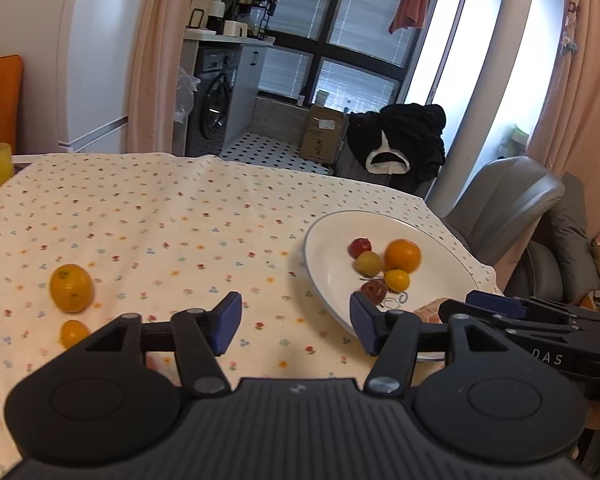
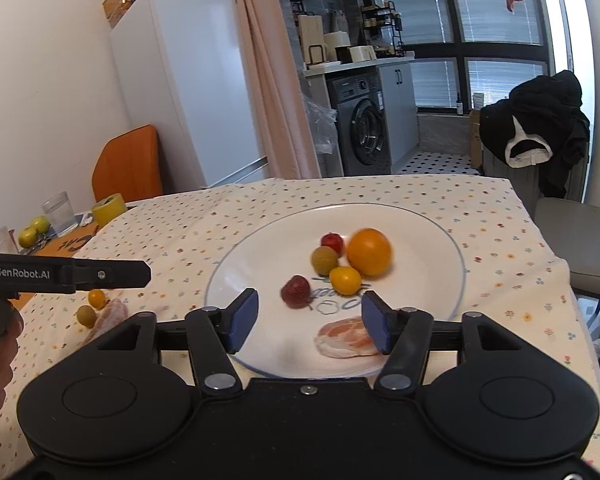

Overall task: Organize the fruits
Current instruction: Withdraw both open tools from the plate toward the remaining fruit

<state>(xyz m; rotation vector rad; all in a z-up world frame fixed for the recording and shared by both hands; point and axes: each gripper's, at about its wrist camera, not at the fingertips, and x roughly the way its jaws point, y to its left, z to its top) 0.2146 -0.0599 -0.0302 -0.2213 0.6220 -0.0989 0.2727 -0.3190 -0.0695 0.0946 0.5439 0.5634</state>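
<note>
The left black plastic two-finger gripper (image 1: 296, 326) is showing blue pads, silver pivot screws and a ribbed base; the matching right gripper (image 2: 309, 322) is wearing "DAS" lettering.

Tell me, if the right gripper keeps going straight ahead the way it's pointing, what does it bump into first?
Probably the strawberry. The right gripper is open over the near part of the white plate, and the strawberry lies just ahead between its fingers. Depth is hard to judge; it might pass above it.
</note>
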